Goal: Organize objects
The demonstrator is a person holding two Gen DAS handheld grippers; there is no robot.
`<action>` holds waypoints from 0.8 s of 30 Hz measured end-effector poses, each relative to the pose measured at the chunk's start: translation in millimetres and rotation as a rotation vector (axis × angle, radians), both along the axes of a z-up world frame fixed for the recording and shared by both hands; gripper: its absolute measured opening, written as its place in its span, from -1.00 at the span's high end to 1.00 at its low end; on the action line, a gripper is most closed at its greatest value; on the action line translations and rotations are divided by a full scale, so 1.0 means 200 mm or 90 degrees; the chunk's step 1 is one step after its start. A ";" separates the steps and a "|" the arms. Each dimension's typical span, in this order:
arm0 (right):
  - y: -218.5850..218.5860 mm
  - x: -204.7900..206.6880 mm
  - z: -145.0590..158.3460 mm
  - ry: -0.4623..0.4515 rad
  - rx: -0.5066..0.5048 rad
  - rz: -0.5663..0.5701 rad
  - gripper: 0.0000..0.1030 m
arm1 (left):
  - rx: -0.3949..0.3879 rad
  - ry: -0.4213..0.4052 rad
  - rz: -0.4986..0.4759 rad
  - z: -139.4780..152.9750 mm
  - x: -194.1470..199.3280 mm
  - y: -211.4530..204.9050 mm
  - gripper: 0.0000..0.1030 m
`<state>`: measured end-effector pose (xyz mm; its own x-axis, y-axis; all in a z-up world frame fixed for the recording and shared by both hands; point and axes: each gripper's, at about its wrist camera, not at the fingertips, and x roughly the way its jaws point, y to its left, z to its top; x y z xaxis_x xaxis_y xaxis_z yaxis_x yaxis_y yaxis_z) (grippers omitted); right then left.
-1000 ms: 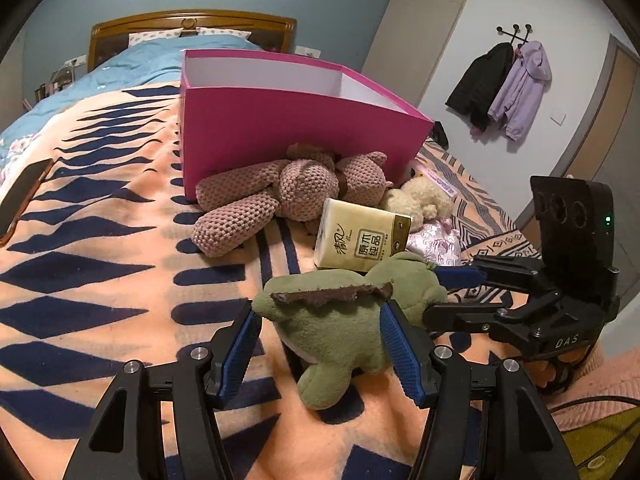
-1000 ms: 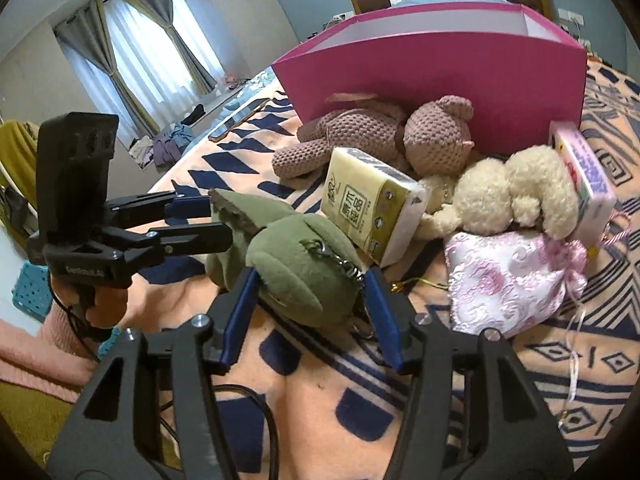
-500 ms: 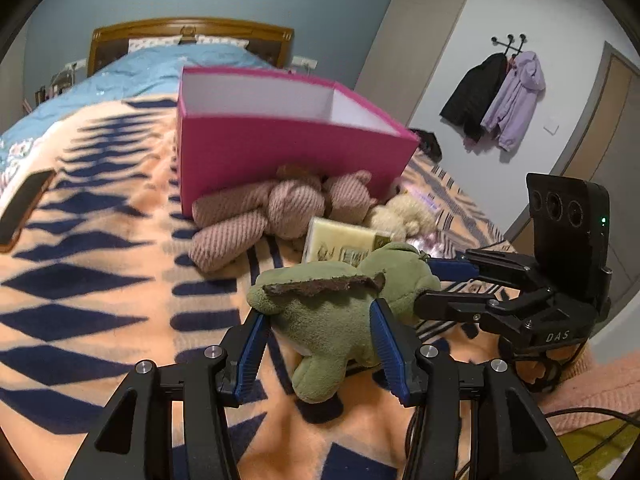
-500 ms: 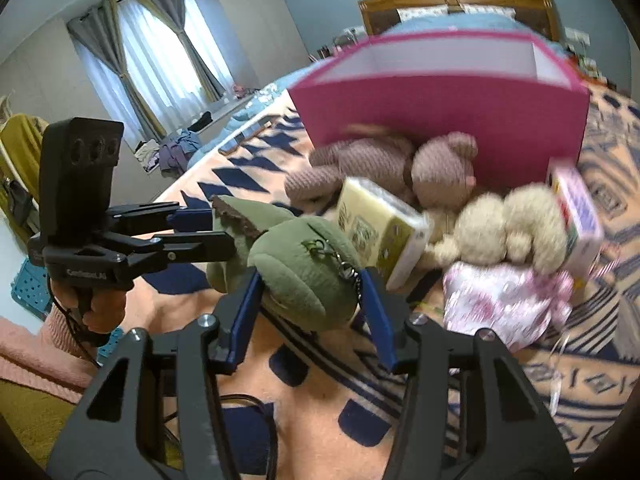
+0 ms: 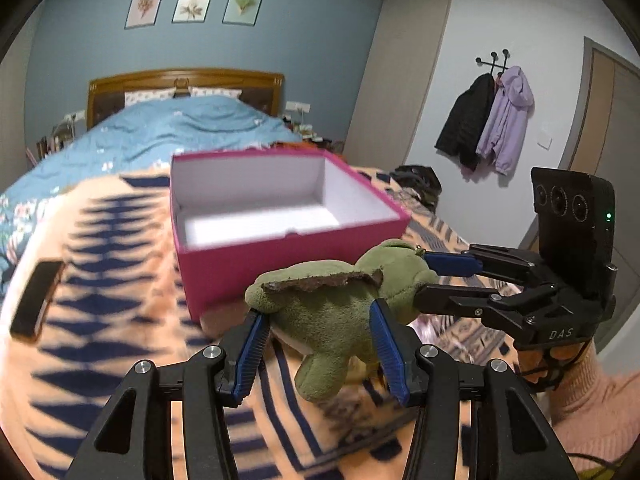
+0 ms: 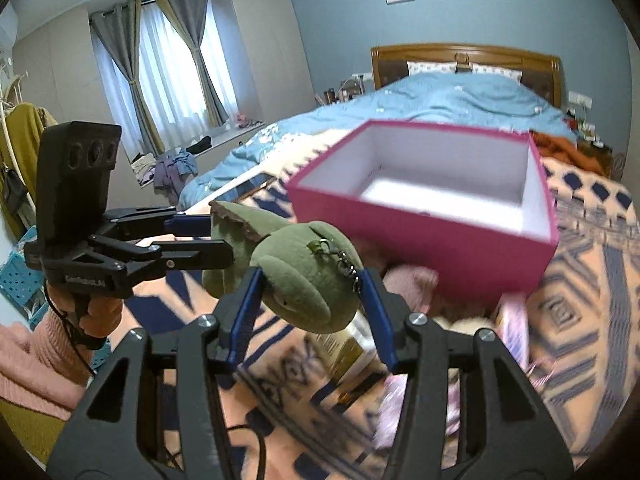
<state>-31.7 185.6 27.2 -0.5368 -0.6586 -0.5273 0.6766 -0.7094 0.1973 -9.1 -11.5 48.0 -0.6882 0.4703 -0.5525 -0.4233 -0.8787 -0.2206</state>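
Both grippers clamp one green plush toy (image 5: 332,312): left gripper (image 5: 320,344) on its body, right gripper (image 6: 310,292) on its head, near the pink box (image 5: 256,264).

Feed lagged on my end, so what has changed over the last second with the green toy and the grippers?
Both grippers closed further on the green plush dinosaur and lifted it off the blanket: the left gripper holds its body, the right gripper its head. It now hangs near rim height in front of the pink box. The box, still empty, and the toys heaped against it have not moved.
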 end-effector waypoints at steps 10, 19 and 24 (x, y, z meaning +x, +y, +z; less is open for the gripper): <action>-0.03 -0.22 0.17 0.038 -0.019 0.027 0.24 | -0.008 0.046 -0.009 0.15 -0.21 0.08 0.06; 0.01 -0.28 -0.09 -0.068 -0.024 -0.018 0.23 | -0.037 -0.011 0.019 -0.07 -0.22 0.04 0.07; 0.00 -0.12 -0.23 -0.113 -0.026 0.012 -0.06 | -0.004 -0.045 0.043 -0.16 -0.15 -0.05 0.04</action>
<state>-56.3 186.3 -17.9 -0.4260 -0.6904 -0.5848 0.6415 -0.6862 0.3429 -38.6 -22.0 15.0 -0.6779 0.4197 -0.6036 -0.3462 -0.9065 -0.2416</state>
